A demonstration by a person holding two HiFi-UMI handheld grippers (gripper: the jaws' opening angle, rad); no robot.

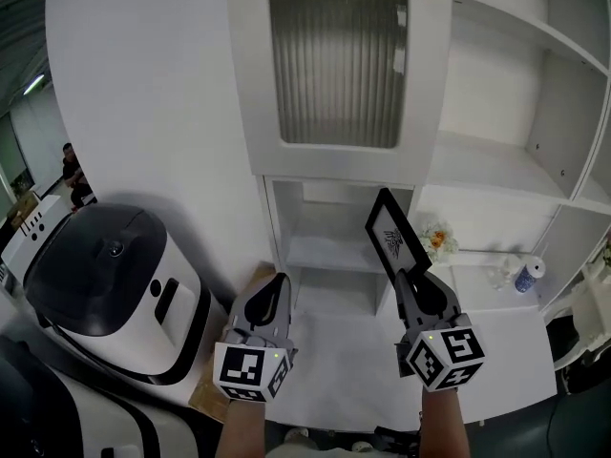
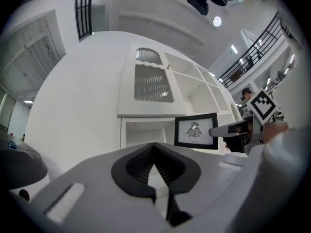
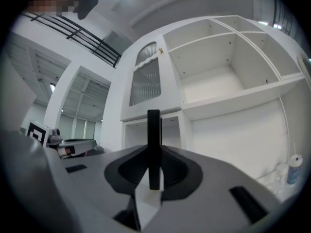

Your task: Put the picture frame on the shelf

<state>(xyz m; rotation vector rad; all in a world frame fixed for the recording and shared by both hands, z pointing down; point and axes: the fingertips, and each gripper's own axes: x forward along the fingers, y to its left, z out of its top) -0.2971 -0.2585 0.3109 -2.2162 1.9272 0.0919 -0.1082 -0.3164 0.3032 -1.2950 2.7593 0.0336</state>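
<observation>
A black picture frame (image 1: 391, 239) with a white print of a bird emblem is held upright and tilted in front of the white shelf unit (image 1: 496, 156). My right gripper (image 1: 414, 282) is shut on its lower edge. In the right gripper view the frame (image 3: 153, 140) stands edge-on between the pads. From the left gripper view the frame's face (image 2: 196, 131) shows, before the low open compartment (image 2: 146, 132). My left gripper (image 1: 275, 289) hangs to the frame's left, shut and holding nothing.
A cabinet door with ribbed glass (image 1: 336, 65) is above the low compartment (image 1: 329, 246). A white and black rounded appliance (image 1: 115, 284) stands at left. Flowers (image 1: 437, 239) and a small bottle (image 1: 525, 277) sit on the lower right shelf. A person (image 1: 72, 172) is far left.
</observation>
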